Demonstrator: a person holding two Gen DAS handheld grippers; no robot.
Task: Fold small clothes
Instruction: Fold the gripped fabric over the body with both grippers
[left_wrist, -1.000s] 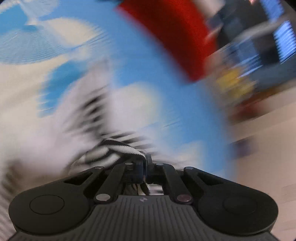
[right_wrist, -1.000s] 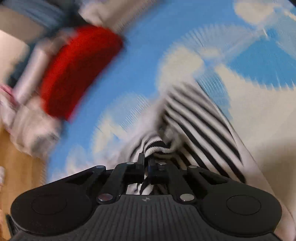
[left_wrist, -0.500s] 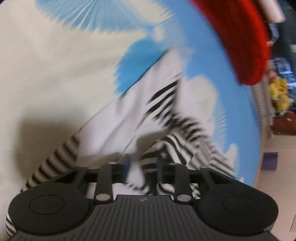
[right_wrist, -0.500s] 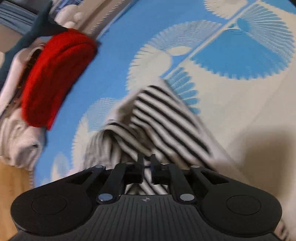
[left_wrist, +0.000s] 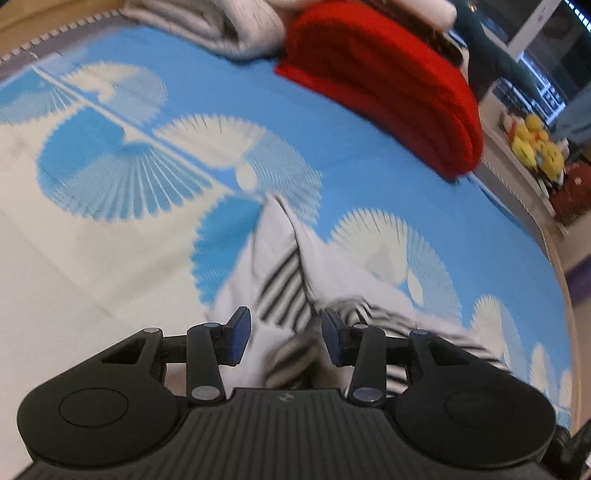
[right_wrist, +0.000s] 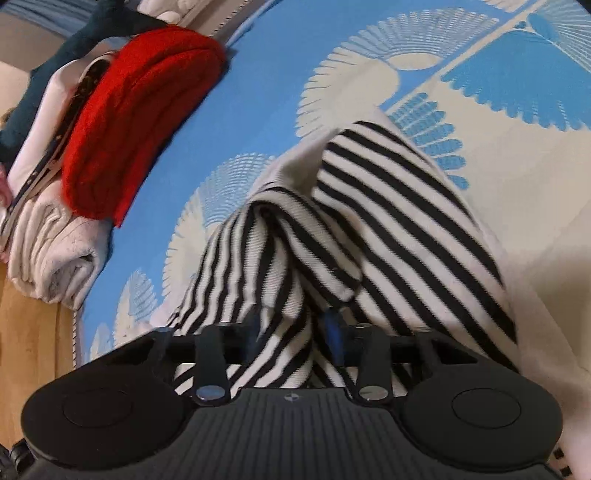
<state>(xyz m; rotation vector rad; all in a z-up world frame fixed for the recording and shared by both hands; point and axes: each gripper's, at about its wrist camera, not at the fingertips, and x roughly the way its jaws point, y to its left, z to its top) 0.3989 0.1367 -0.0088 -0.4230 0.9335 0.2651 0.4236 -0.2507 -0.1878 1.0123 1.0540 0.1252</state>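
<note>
Striped garment (right_wrist: 388, 206): bunched on patterned mat (left_wrist: 110, 258); left gripper (left_wrist: 284, 332) spread wide, released; right gripper (right_wrist: 291, 328) apparently parted, cloth between, for refolding.

Left gripper (left_wrist: 286, 332): was clamped on striped garment (left_wrist: 284, 291) 1 s ago, now jaws spread wide w/ cloth lying loose between the pads. Right gripper (right_wrist: 291, 328): likewise parted vs. pinched before, fabric bunched in the gap. Garment gone from lifted to resting on blue/white mat (left_wrist: 129, 177).
</note>
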